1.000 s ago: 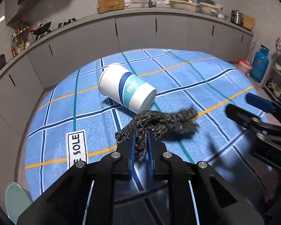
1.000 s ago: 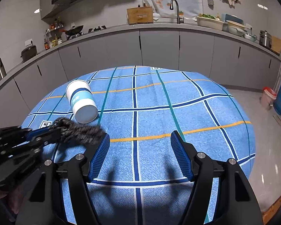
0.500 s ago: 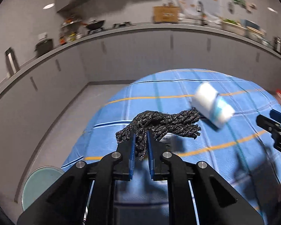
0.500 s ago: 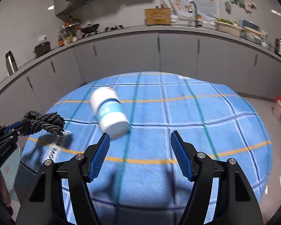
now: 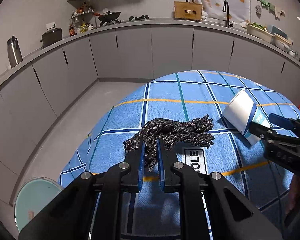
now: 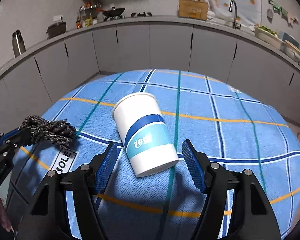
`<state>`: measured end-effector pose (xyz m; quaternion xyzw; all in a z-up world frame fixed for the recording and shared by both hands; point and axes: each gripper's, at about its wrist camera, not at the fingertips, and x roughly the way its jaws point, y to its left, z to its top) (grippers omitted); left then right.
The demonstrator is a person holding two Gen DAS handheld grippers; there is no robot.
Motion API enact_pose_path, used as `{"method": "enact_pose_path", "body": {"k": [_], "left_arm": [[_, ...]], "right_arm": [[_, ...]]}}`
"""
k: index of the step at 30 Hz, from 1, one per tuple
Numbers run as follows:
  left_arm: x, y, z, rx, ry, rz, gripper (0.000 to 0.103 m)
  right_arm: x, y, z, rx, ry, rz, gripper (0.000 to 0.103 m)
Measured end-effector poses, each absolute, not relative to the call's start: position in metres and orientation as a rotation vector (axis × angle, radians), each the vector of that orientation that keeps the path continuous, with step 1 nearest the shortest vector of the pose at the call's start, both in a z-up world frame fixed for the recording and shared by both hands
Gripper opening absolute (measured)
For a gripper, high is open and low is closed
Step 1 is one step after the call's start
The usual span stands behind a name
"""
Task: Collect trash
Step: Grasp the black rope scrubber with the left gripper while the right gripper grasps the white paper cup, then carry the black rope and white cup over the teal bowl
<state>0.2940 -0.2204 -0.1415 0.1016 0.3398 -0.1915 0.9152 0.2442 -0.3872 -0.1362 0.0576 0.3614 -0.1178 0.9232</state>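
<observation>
The cup [image 6: 145, 133] lies on its side on the desk [image 6: 230, 136], white with a blue band, its base toward the right gripper [image 6: 149, 163] and its open mouth pointing away. It sits right between those jaws, which stand wide apart, released, the blue pads clear of the paper on both sides. From the left wrist view the same cup [image 5: 243, 114] shows off to the right of the left jaws, partly behind the right gripper [image 5: 270, 124], which reaches in from that edge.

The rope [image 5: 170, 133], a dark speckled bundle of twisted cord, is clenched in the left gripper [image 5: 150, 156]. The jaws are pressed tight on a hanging loop of it, and the rest of the bundle spreads out just ahead of the tips, above the checked cloth. In the right wrist view the rope [image 6: 48, 131] hangs well to the left of the open jaws, with the left gripper [image 6: 12, 138] holding it near the desk's left edge.

A white label [image 5: 195, 161] with dark letters lies on the cloth just right of the left jaws, below the rope. Down past the desk's edge, left of and below the left jaws, a pale green bin [image 5: 36, 198] stands on the floor [image 5: 70, 124]. Beyond it all, grey cabinets [image 6: 170, 46] curve around the room, with a wok [image 5: 109, 16], a kettle [image 5: 14, 51] and a tap [image 6: 234, 13] on the counter [image 5: 170, 22].
</observation>
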Motion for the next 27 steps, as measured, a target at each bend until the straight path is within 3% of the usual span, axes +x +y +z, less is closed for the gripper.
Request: {"method": "enact_pose_path", "body": {"k": [5, 6, 27], "left_arm": [[0.296, -0.224, -0.146, 0.209, 0.711, -0.402, 0.012], [0.296, -0.224, -0.146, 0.209, 0.711, -0.402, 0.012], [0.248, -0.192, -0.12, 0.181, 0.662, -0.391, 0.012]], "right_arm": [[0.251, -0.39, -0.145, 0.116, 0.772, -0.229, 0.065], [0.251, -0.389, -0.147, 0.113, 0.782, -0.227, 0.055], [0.174, -0.347, -0.119, 0.15, 0.716, -0.149, 0.055]]}}
